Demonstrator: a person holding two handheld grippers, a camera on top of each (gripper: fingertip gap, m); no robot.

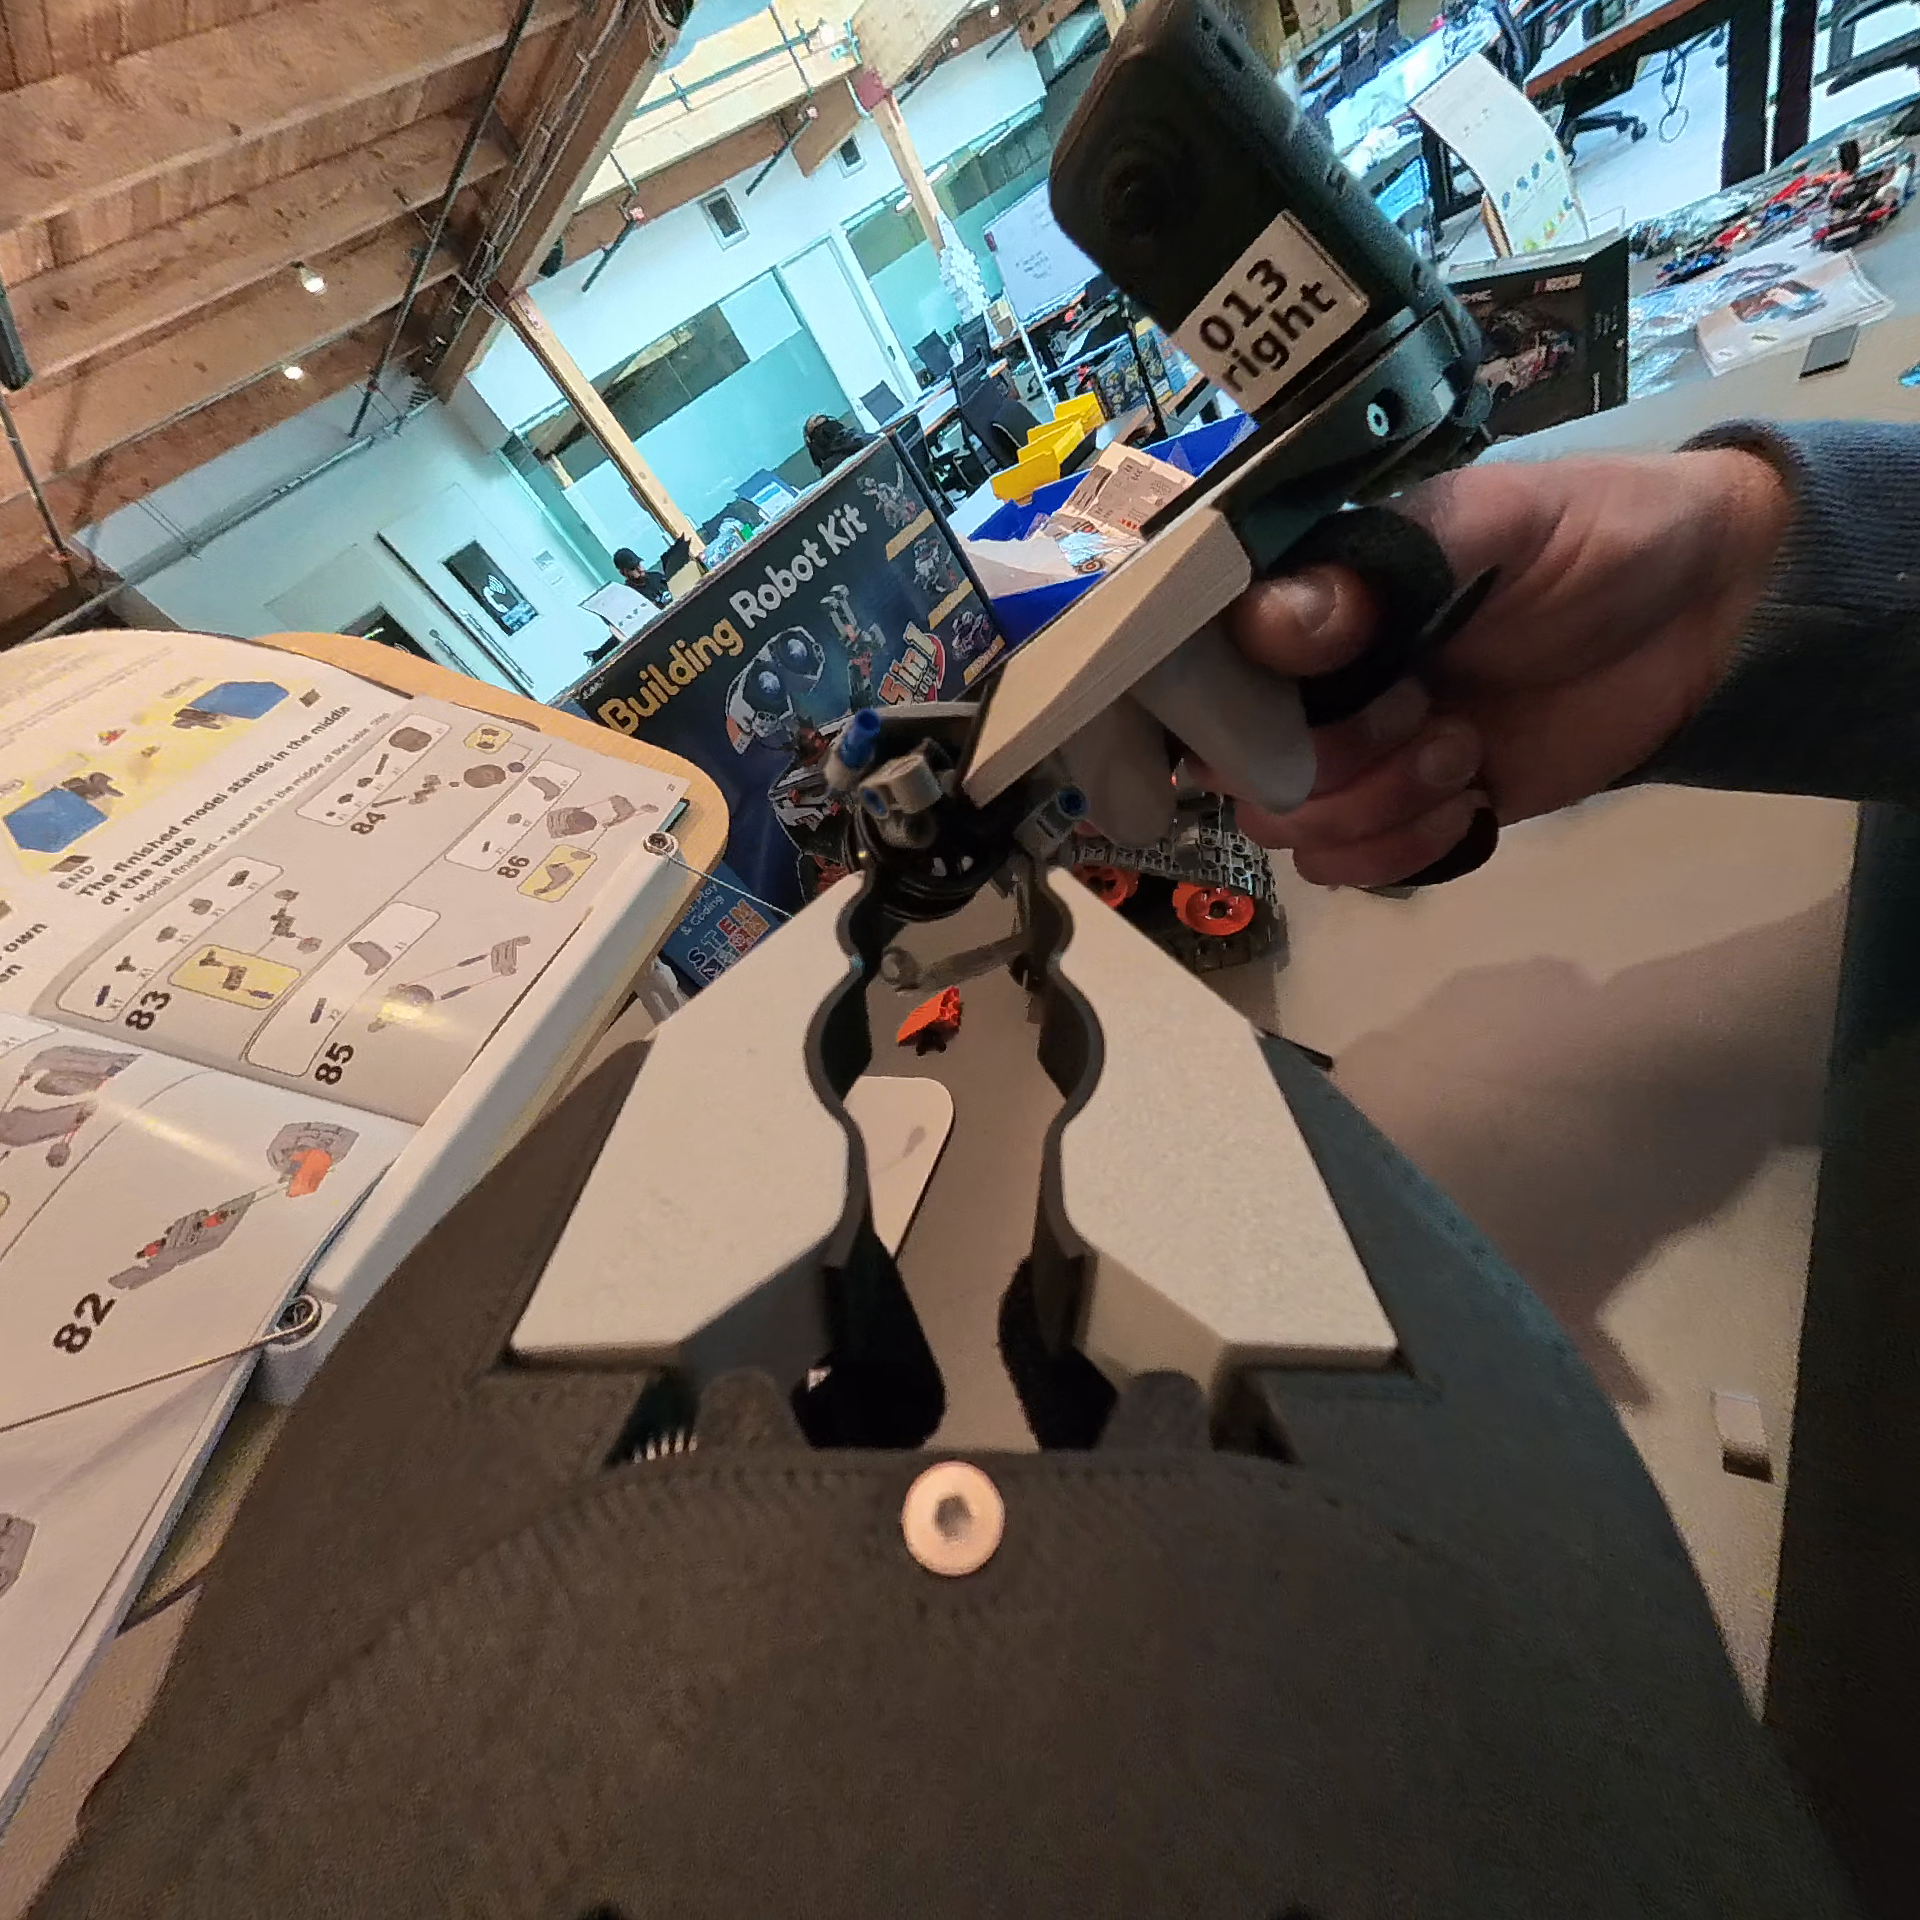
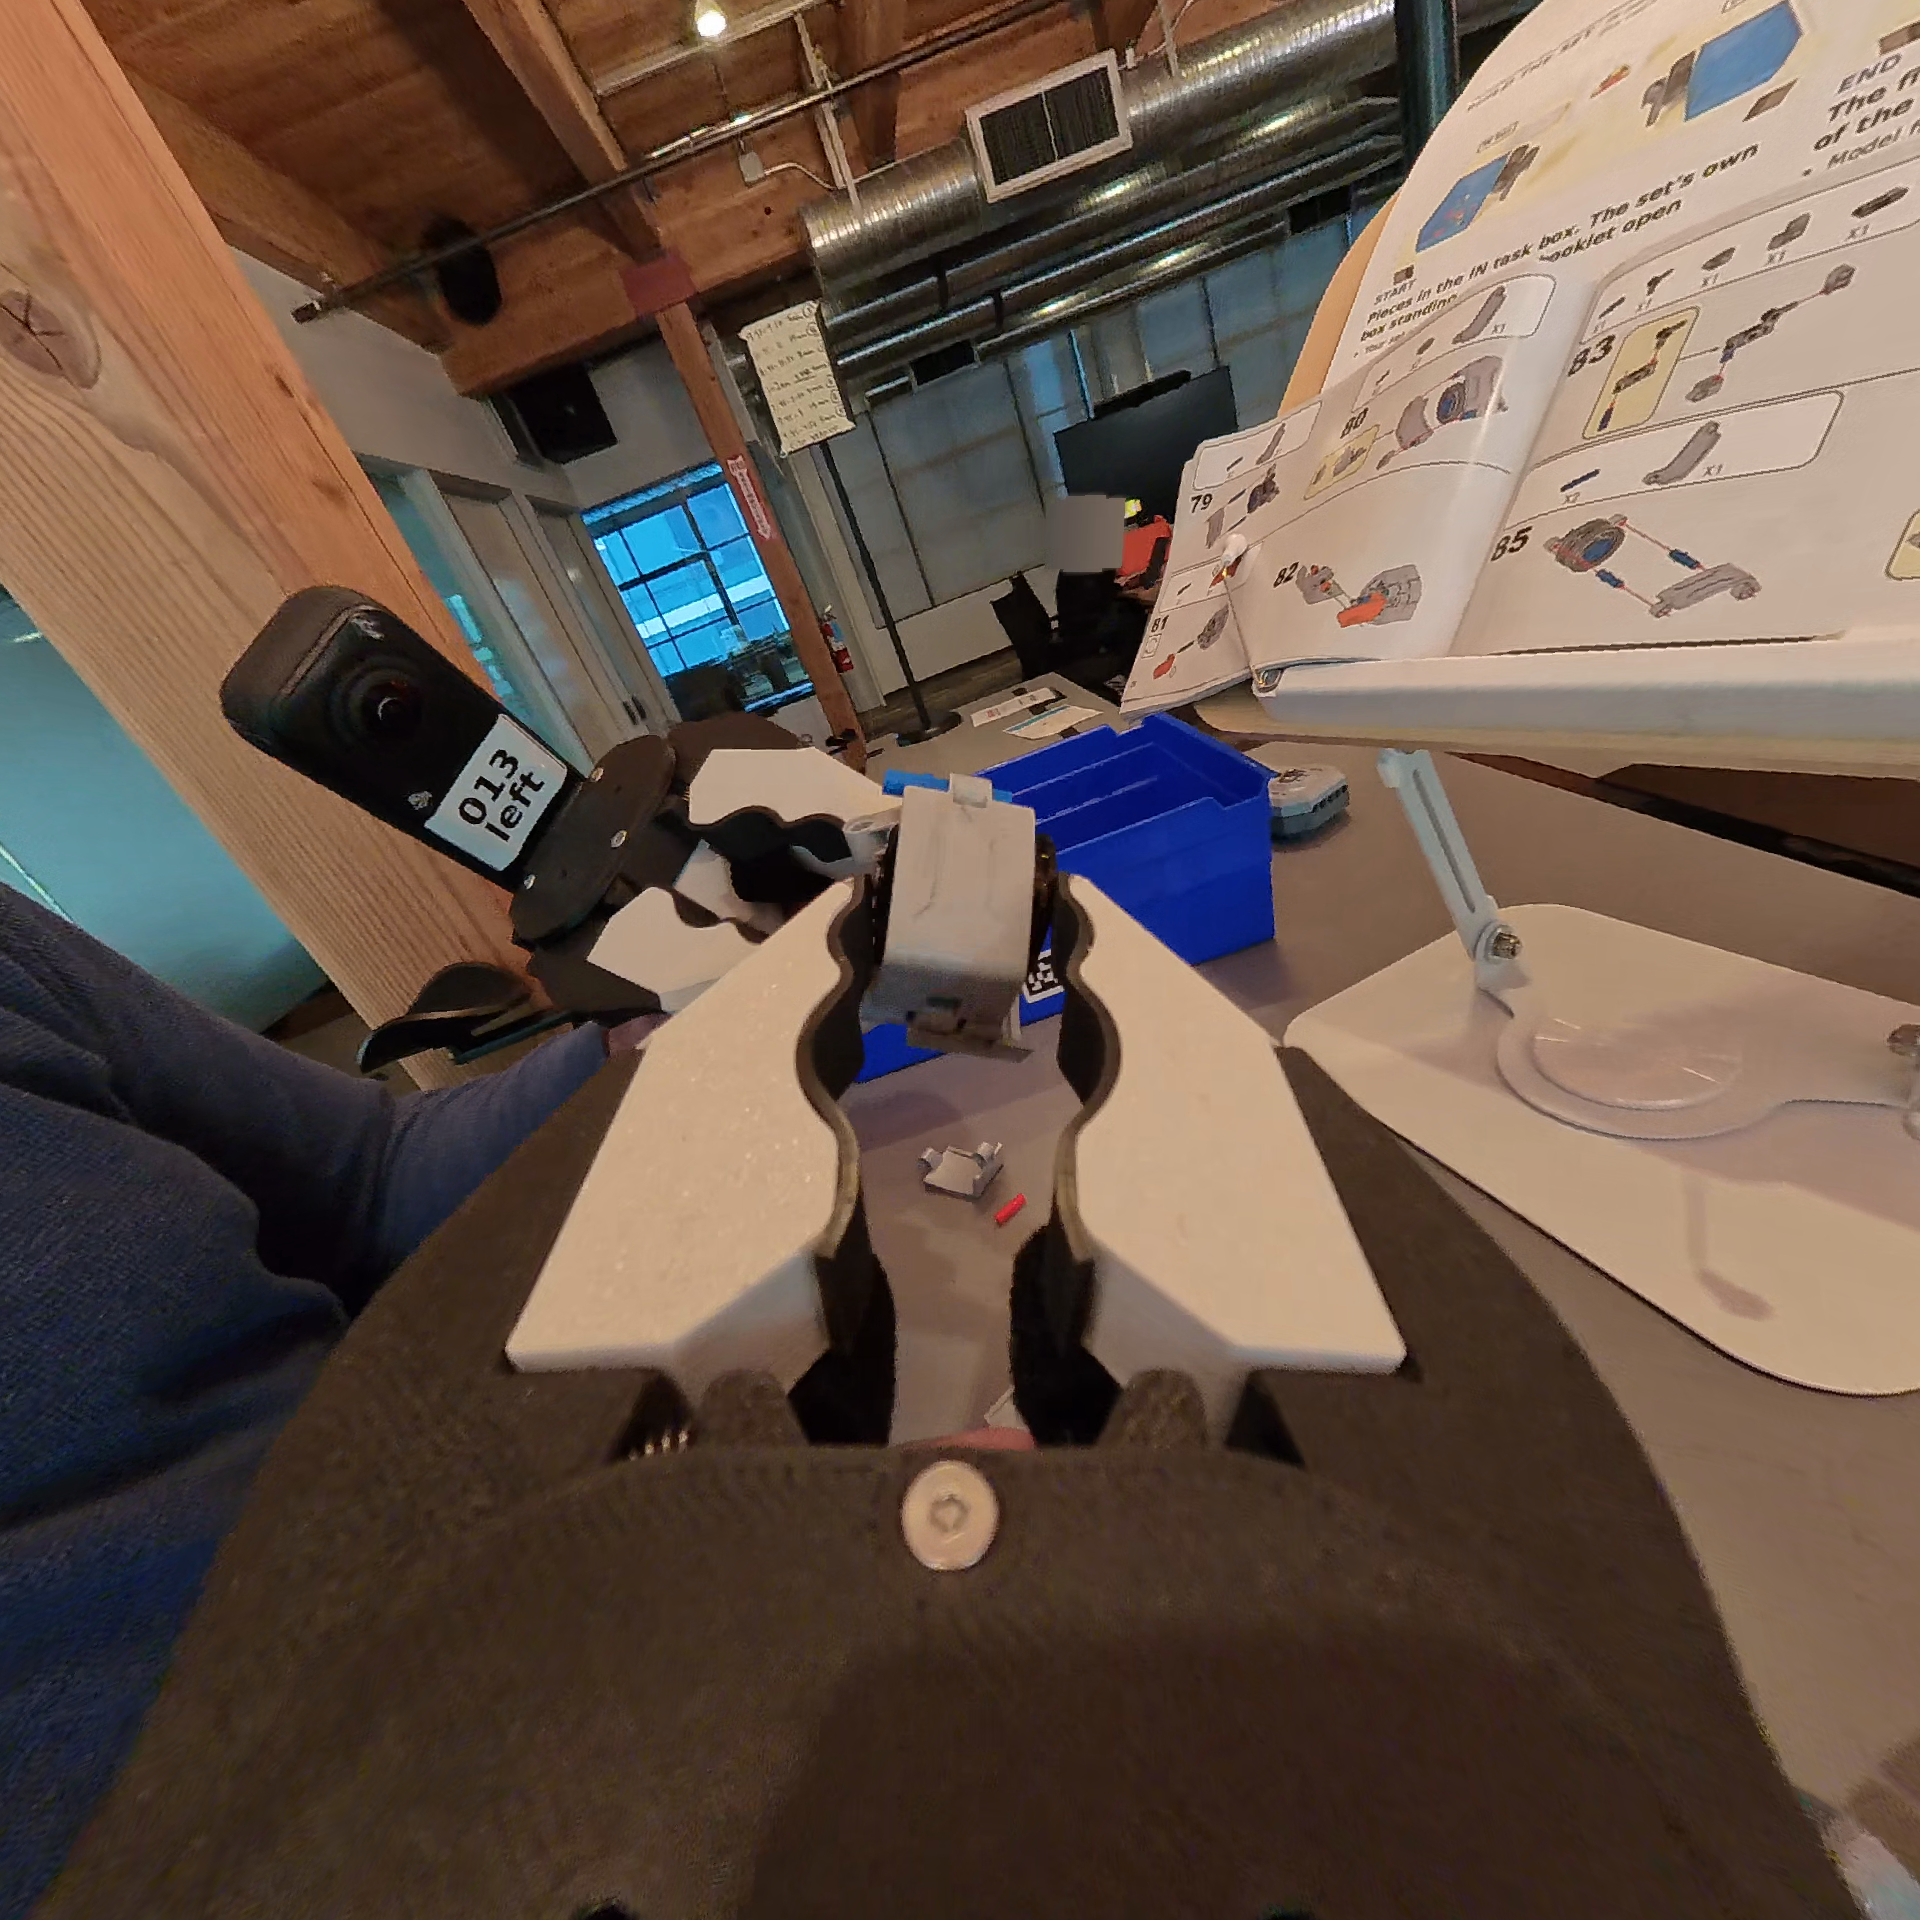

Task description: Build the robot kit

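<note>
Counter: grey, and everything below sits on it or hangs over it.

Booklet: lies open on a tilted white stand, at your left in the left wrist view.

Kit box: dark, printed, upright behind the work area. Just right of it stands a small tracked vehicle with orange wheels.

Blue bin: open, directly behind the claws in the right wrist view. Its contents cannot be made out.

Model: a small brick assembly with a dark round core and blue pins. You hold it in the air above the counter, between both claws.

Left claw: closed on the dark round end of the model. A grey lever hangs down between its fingers.

Right claw: clamped on the pale grey block that forms the model's other end, meeting the left claw almost tip to tip.

Loose on the counter beneath:
- an orange piece
- a small grey bracket
- a red pin just beside the bracket
</note>
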